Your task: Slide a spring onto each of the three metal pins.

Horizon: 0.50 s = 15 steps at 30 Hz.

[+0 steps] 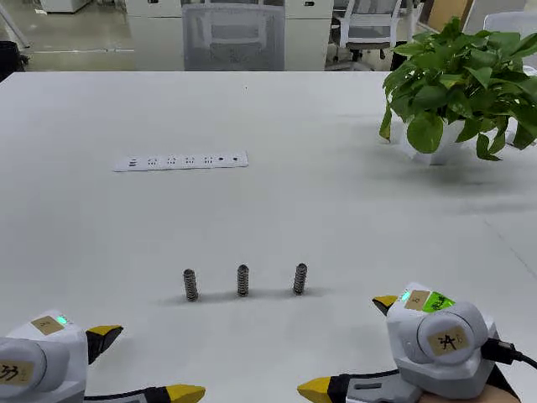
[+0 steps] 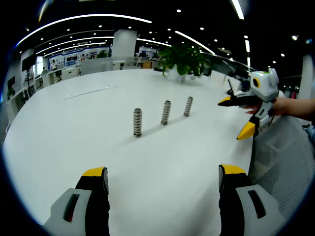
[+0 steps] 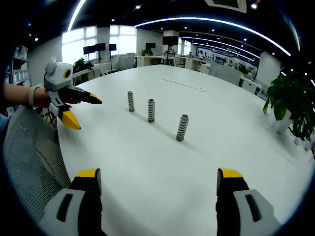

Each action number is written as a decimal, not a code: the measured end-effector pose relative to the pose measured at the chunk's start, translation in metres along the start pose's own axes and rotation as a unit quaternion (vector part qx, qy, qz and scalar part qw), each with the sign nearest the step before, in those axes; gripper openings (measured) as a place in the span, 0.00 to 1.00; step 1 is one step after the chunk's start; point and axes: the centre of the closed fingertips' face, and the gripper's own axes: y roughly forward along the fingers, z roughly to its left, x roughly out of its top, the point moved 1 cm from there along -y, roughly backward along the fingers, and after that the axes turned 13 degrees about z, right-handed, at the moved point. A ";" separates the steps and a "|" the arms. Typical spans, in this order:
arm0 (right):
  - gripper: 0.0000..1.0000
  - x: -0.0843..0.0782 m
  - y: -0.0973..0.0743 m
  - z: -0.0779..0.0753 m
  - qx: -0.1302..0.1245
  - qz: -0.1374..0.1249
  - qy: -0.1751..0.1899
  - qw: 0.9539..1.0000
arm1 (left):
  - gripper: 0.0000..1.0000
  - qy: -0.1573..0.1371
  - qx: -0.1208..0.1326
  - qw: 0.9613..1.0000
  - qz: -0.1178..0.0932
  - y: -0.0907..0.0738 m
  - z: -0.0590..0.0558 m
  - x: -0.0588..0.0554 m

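Observation:
Three upright metal pins stand in a row on the white table, each with a spring around it: the left one (image 1: 190,285) (image 2: 137,122) (image 3: 131,101), the middle one (image 1: 242,280) (image 2: 166,112) (image 3: 151,110) and the right one (image 1: 300,279) (image 2: 188,106) (image 3: 182,128). My left gripper (image 1: 143,363) (image 2: 162,178) (image 3: 81,109) is at the near left edge, open and empty. At the near right, my right gripper (image 1: 348,346) (image 3: 157,179) (image 2: 237,117) is also open and holds nothing. Both sit well short of the pins.
A white power strip (image 1: 180,161) lies farther back on the table. A potted green plant (image 1: 457,84) stands at the back right. Office chairs (image 1: 231,34) line the far edge. A mesh chair (image 2: 283,152) is near the table's front edge.

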 end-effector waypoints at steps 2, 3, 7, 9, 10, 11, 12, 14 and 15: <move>0.99 0.000 -0.001 0.001 0.000 0.000 0.000 1.000 | 0.95 0.001 -0.001 1.000 0.001 0.000 -0.002 0.001; 0.99 0.000 0.000 0.000 0.000 0.000 0.001 1.000 | 0.95 0.001 -0.001 1.000 0.000 -0.001 -0.003 0.001; 0.99 0.000 0.000 0.000 0.000 0.000 0.001 1.000 | 0.95 0.000 0.000 1.000 0.000 -0.001 -0.002 0.001; 0.99 0.000 0.000 0.000 0.000 -0.001 0.001 1.000 | 0.95 0.000 0.000 1.000 0.000 0.000 0.001 0.000; 0.99 0.000 0.000 0.000 0.000 -0.001 0.001 1.000 | 0.95 0.000 0.000 1.000 0.000 0.001 0.003 -0.001; 0.99 0.000 0.001 0.000 0.000 0.000 0.002 1.000 | 0.95 0.000 0.001 1.000 -0.001 0.001 0.003 -0.001; 0.99 0.000 0.001 0.000 0.000 0.000 0.001 1.000 | 0.94 -0.001 0.001 1.000 -0.001 0.000 0.002 -0.001; 0.99 0.000 0.000 0.000 0.001 -0.001 0.001 1.000 | 0.94 -0.001 0.002 1.000 -0.002 -0.001 0.000 0.001; 0.99 0.001 0.000 0.001 0.001 -0.001 0.001 1.000 | 0.94 -0.001 0.002 1.000 -0.002 -0.001 0.000 0.001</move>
